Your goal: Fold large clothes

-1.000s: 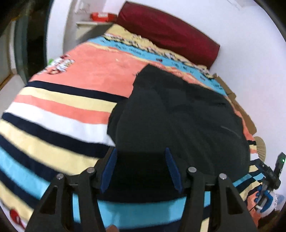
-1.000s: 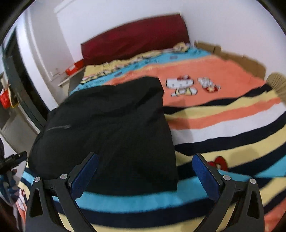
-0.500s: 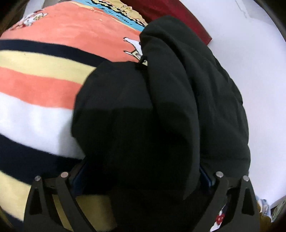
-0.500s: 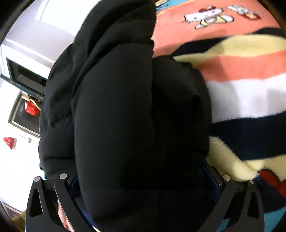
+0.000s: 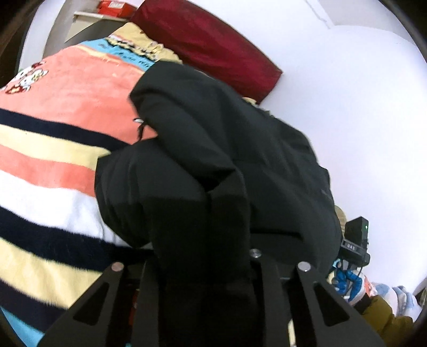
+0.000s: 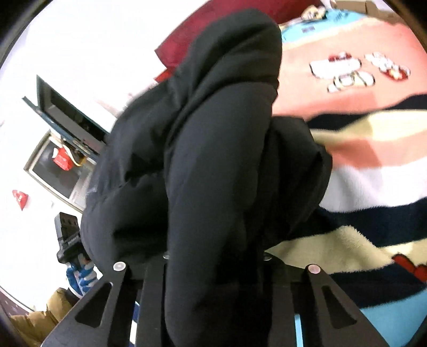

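left tongs (image 5: pixel 205 269) closing on puffy black padded jacket (image 5: pixel 213 165) | right tongs (image 6: pixel 216 267) closing on it too | risk — slippery bulk slips out, sags onto striped fleece blanket (image 5: pixel 48 165), fold collapses

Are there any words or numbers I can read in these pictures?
None can be read.
Blue band of the striped blanket: dark printed letters, too blurred.
Red box on the shelf: white marks, too small.
Black device: small label, too small.
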The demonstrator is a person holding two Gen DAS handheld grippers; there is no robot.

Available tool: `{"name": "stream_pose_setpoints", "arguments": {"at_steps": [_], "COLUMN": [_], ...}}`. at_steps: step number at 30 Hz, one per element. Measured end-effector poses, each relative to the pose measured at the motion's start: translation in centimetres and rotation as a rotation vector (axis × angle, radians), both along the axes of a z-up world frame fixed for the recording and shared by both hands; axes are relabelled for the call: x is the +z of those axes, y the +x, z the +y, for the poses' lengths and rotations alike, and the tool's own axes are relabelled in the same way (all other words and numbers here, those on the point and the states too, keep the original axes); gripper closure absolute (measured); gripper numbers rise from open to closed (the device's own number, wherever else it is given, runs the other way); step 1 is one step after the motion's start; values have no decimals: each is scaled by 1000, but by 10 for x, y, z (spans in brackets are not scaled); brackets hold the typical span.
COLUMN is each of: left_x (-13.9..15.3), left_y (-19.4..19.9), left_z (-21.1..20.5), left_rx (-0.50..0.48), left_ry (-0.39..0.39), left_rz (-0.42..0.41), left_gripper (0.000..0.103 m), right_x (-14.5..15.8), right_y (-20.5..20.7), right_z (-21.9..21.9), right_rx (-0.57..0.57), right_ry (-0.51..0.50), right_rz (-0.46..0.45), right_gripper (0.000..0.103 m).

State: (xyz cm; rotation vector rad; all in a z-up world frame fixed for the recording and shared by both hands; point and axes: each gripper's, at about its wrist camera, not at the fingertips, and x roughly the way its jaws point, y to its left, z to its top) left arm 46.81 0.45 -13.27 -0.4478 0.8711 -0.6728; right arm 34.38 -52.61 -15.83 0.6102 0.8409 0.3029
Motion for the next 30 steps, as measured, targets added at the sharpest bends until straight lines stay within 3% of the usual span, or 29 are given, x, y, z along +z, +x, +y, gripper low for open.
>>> {"name": "stream_pose_setpoints", "arguments": {"at_steps": [7,9,12,14,17,19,26,30], "left_x": [20,9,-11,-20,-21,-17,16,40], "left_y": [-45,-50,-51,-49,-52,-53,-87,-116], "left_z": [11,16,15,21,36,47,79,82], "left_rx": [-3,-3,-12,-5,15,36,179,247], "left_ry": [-26,-27,66,68,30,34,153,221], "left_rz": [-31,-2,28,58,91,92,15,-10], "left_gripper": [84,84,79,72,66,61,55,55], "right_x": [40,31,2,-17,-23,-15,31,53], "right_y": [-45,-56,-60,-60,-68,-80,-121,-151], "right_z": [7,7,2,-2,-12,-14,-17,0], "right_rx": [12,1,-34,-65,-129,-169,-290,-294], "right_ry": [17,39,27,26,8,-34,-184,-236], "right_rz": [-76,-59,8,49,63,62,16,12], "right_gripper": [81,81,78,73,45,34,24,19]}}
